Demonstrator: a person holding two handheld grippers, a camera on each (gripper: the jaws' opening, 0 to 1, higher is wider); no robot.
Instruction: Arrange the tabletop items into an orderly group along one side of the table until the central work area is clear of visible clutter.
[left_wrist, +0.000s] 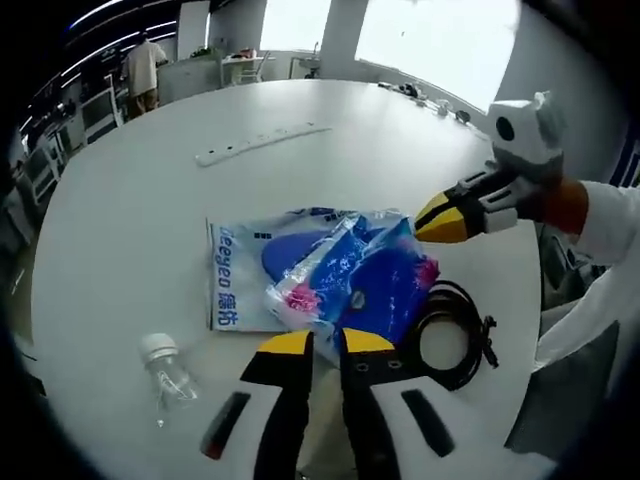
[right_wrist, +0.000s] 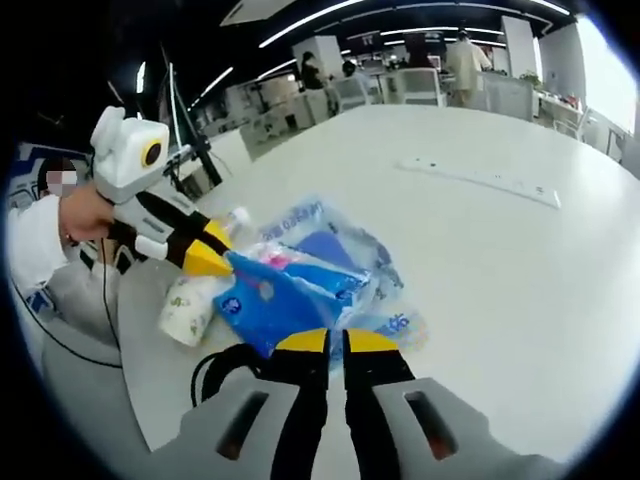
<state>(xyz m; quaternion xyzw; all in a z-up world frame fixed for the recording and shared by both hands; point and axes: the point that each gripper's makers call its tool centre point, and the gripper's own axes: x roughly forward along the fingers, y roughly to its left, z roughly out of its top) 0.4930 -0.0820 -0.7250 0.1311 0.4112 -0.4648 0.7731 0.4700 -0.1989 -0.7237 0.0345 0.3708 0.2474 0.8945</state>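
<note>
Both pairs of jaws pinch the blue packet (left_wrist: 365, 275) — white table (left_wrist: 150, 200), open office.

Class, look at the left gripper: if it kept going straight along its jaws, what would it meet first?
The left gripper already appears closed on the near edge of the blue plastic packet, so that comes first; behind it lies the flat blue-and-white bag.

Blue lettering "deeyeo", followed by Chinese characters too small to be made out, is read along the edge of the flat tissue pack (left_wrist: 235, 275).
</note>
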